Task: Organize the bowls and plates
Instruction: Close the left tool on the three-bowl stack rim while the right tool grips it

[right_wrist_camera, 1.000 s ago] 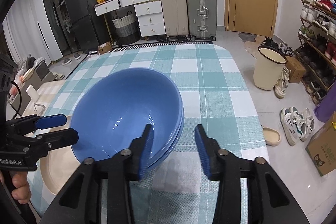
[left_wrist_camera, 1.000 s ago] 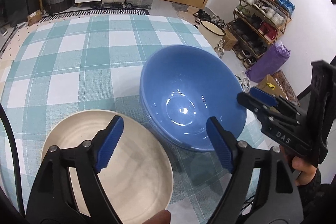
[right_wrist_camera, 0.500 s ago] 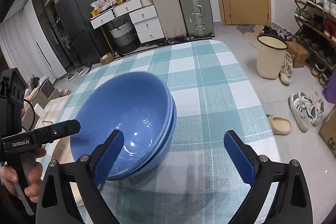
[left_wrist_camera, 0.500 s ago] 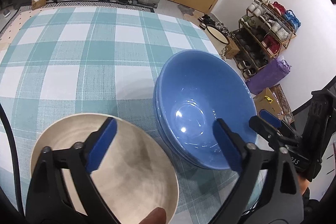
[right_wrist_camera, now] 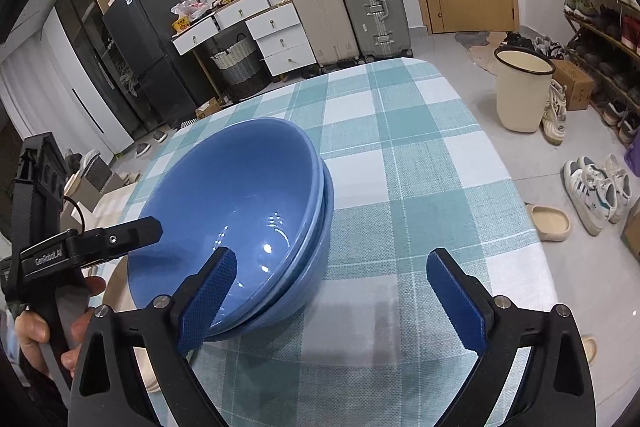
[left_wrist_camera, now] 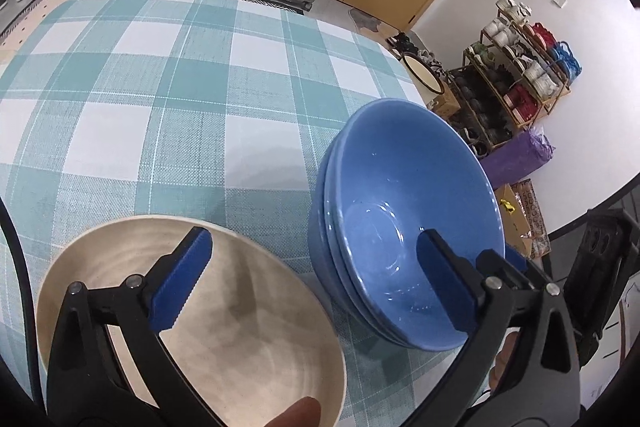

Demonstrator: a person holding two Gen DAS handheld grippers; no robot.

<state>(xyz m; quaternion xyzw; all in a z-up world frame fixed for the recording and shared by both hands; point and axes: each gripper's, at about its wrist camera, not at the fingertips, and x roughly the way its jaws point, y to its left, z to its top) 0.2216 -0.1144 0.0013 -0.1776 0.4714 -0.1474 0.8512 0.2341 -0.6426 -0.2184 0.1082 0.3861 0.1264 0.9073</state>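
Note:
Two or three blue bowls [left_wrist_camera: 404, 227] sit nested in a stack on the teal checked tablecloth, and the same stack [right_wrist_camera: 240, 203] fills the right wrist view. A cream plate [left_wrist_camera: 256, 347] lies to the left of the stack, and its edge [right_wrist_camera: 116, 291] peeks out under the stack in the right wrist view. My left gripper [left_wrist_camera: 314, 247] is open, with one finger over the plate and the other over the bowl's inside. My right gripper [right_wrist_camera: 332, 259] is open too. It straddles the stack's near wall without touching it.
The tablecloth [right_wrist_camera: 420, 187] ends at a rounded edge on the right, above the floor. Past it are a cream bucket [right_wrist_camera: 520, 95], shoes and a shoe rack [left_wrist_camera: 520, 75]. Suitcases [right_wrist_camera: 360, 7] and drawers stand beyond the far edge. A hand [right_wrist_camera: 36, 327] holds the left gripper.
Both grippers' jaws have spread wide. The right one was narrow around the top bowl's near rim and has let go. The left gripper sank and swung toward the cream plate.

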